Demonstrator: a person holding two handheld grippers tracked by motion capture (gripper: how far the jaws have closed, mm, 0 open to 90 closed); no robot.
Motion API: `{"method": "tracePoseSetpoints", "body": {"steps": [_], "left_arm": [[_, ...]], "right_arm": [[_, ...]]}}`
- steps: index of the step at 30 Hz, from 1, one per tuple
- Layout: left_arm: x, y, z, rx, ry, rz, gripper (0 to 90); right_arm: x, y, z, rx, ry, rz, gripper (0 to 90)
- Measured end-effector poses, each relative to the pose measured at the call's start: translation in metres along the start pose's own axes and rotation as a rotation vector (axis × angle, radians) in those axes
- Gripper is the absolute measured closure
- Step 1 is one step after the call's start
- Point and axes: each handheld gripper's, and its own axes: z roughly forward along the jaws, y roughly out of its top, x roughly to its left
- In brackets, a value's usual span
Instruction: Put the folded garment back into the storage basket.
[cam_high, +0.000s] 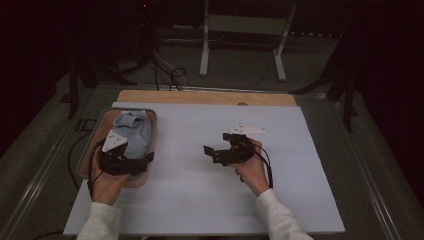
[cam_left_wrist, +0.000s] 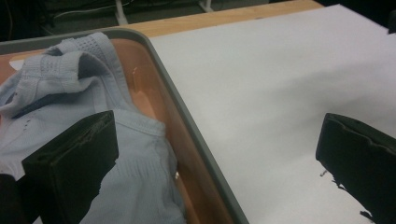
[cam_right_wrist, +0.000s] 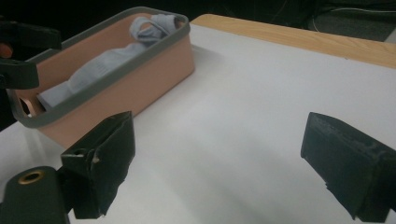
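Socks (cam_high: 134, 131), pale blue and bunched up, are lying in the pink tray (cam_high: 154, 121) with the grey rim on the left side of the white table (cam_high: 280, 165). Left gripper (cam_left_wrist: 217, 158) hangs over the tray's near end, jaws spread wide, one over the fabric and one over the table, gripping nothing. Right gripper (cam_right_wrist: 224, 168) is well apart out mid-table, also wide open and empty

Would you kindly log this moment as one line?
left tongs: open, over pale blue cloth in pink grey-rimmed bin | right tongs: open, empty
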Motion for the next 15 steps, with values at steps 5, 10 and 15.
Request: {"method": "tracePoseSetpoints", "body": {"steps": [5,10,15], "left_arm": [[0.0,0.0,-0.002,-0.007,0.0,0.0,0.4],[0.0,-0.004,-0.003,-0.012,0.005,-0.006,0.5],[0.0,-0.007,-0.002,-0.005,0.002,-0.01,0.4]], "right_arm": [[-0.005,-0.005,-0.01,-0.004,-0.015,-0.006,9.9],[-0.009,-0.009,-0.022,-0.027,-0.026,-0.016,9.8],[-0.017,-0.016,-0.034,-0.044,-0.039,-0.01,9.7]]}}
